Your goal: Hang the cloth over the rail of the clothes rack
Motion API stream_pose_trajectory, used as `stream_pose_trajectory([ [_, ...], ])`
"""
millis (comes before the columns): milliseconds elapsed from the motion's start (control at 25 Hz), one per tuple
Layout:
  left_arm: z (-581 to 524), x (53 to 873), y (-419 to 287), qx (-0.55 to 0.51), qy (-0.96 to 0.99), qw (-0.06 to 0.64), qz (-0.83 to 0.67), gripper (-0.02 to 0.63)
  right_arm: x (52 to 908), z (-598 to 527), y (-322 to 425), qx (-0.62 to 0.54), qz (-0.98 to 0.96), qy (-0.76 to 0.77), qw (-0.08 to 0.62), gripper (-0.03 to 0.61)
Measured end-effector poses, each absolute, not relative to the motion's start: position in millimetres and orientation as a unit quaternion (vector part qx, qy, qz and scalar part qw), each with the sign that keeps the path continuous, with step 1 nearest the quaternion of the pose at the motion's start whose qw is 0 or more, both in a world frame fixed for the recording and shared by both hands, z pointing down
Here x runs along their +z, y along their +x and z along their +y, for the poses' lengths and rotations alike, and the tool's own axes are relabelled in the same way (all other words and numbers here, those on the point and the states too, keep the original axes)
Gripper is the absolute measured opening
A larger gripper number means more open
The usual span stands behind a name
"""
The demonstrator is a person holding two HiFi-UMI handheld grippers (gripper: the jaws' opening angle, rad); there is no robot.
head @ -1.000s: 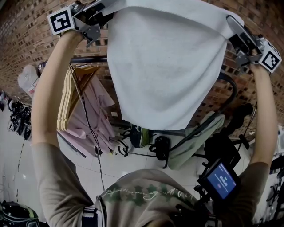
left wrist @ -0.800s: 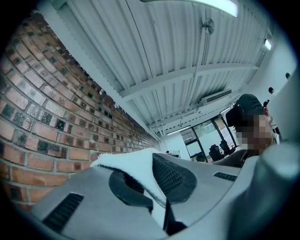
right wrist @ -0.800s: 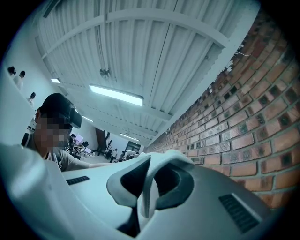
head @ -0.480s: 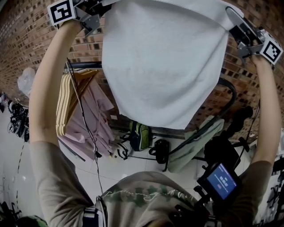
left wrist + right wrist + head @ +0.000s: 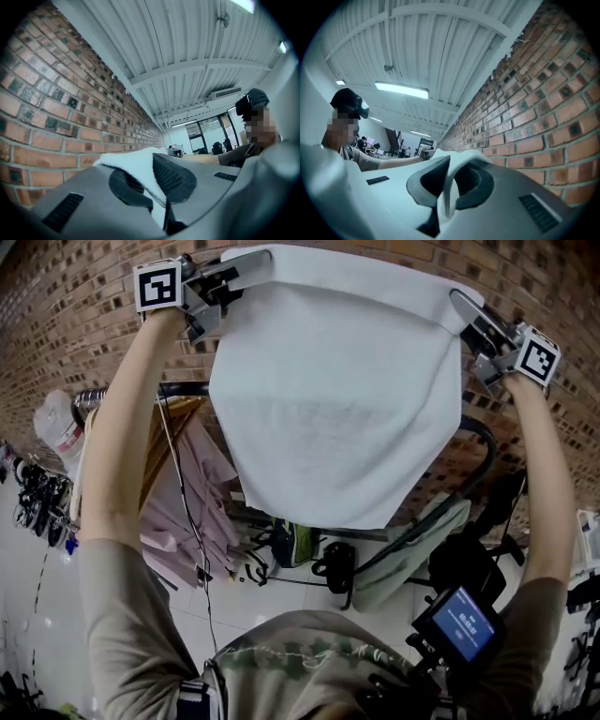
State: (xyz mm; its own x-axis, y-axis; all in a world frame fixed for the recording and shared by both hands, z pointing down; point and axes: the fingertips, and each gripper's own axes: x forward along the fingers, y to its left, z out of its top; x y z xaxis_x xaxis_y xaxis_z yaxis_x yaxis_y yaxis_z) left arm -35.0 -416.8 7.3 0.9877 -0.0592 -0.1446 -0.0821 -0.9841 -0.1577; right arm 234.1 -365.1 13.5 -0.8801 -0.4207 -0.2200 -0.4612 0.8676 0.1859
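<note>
Your left gripper and right gripper: fingers shut tight on top corners of white towel (hanging spread between them), clothes rack rail lower in head view.

Cloth before rail; hangers on rail, left.
</note>
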Motion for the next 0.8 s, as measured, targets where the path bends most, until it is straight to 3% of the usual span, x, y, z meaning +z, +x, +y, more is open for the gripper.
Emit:
stream_pose_trajectory([
  [520,-466,93,-26,-0.049,-0.997,0.046,0.033,0.017,93,-423,246,0.029,0.971,-0.236,0.024,0.018],
  [800,-480,123,-29,-0.061,-0.998,0.005,0.021,0.017,130,-444,246,-0.005,0.971,-0.238,0.022,0.018],
])
